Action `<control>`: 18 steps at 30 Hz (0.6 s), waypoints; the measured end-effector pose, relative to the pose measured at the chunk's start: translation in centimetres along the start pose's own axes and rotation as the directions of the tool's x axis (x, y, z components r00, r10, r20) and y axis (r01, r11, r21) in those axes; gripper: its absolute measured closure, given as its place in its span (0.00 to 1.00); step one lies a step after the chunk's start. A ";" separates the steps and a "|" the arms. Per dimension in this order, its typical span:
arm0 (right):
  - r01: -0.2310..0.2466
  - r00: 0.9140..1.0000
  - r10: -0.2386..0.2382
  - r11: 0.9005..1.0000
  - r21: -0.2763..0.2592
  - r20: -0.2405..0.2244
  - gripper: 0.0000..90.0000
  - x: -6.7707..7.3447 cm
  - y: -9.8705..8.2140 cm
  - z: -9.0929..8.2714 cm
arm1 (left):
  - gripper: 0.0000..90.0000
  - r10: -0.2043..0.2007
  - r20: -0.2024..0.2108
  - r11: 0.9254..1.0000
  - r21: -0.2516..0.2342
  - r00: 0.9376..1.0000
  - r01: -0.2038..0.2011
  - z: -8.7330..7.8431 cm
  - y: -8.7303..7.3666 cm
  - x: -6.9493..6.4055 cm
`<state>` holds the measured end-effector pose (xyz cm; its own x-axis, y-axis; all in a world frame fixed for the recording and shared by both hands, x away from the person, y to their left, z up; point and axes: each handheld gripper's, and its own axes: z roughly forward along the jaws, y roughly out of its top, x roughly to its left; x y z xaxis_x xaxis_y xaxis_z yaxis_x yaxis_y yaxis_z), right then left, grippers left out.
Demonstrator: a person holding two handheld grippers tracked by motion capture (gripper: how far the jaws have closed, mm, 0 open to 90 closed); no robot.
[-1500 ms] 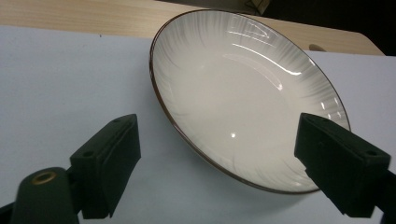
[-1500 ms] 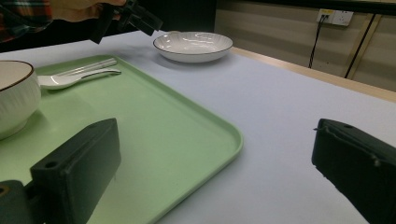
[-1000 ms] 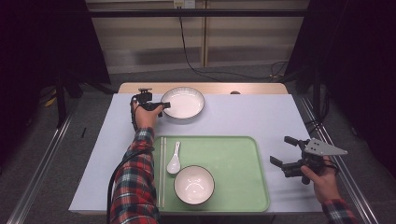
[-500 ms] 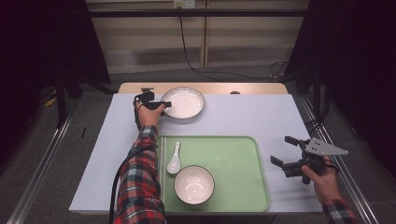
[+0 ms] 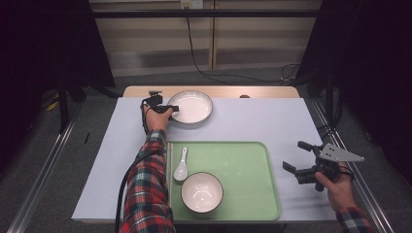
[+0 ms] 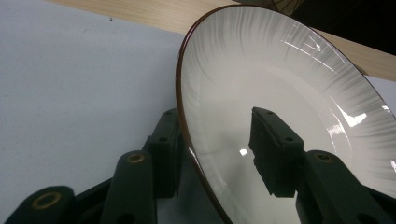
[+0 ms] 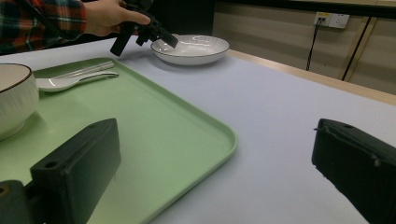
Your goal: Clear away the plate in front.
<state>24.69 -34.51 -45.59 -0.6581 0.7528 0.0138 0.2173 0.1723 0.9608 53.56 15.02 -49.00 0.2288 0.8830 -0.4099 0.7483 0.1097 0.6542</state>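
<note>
High view: the plate (image 5: 190,107) sits upper centre on the desk (image 5: 272,121), its left rim at the left gripper (image 5: 167,108); the right gripper (image 5: 299,160), lower right, gapes empty

Left gripper view: jaws have just been closing, straddling the rim, one inside, one beneath, pads not yet pressing

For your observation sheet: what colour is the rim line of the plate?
Dark brown, around the white plate; clearest in the left gripper view.

High view: overhead, facing forward-down; left gripper view close on plate (image 6: 289,107) rim; right gripper view low, farther; all share plate
</note>
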 end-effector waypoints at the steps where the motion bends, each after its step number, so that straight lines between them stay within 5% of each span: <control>1: -0.001 1.000 0.001 1.000 0.003 0.004 0.01 0.0 0.0 0.0 | 0.63 -0.001 -0.001 1.000 0.000 1.000 0.001 0.0 0.0 0.0; 13: 0.000 1.000 0.000 1.000 0.007 0.001 0.01 0.0 0.0 0.1 | 0.79 -0.041 -0.028 0.999 -0.009 0.999 0.041 -0.1 -0.1 0.3; 18: 0.000 1.000 0.000 1.000 0.011 -0.002 0.01 0.0 0.0 0.2 | 0.83 -0.135 -0.018 0.991 -0.022 0.991 0.134 -0.2 -0.2 0.4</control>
<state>24.83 -34.36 -45.65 -0.6600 0.7511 0.0142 0.2247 0.1793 0.9578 53.41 15.44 -49.19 0.1143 0.8684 -0.4826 0.7583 0.2376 0.6071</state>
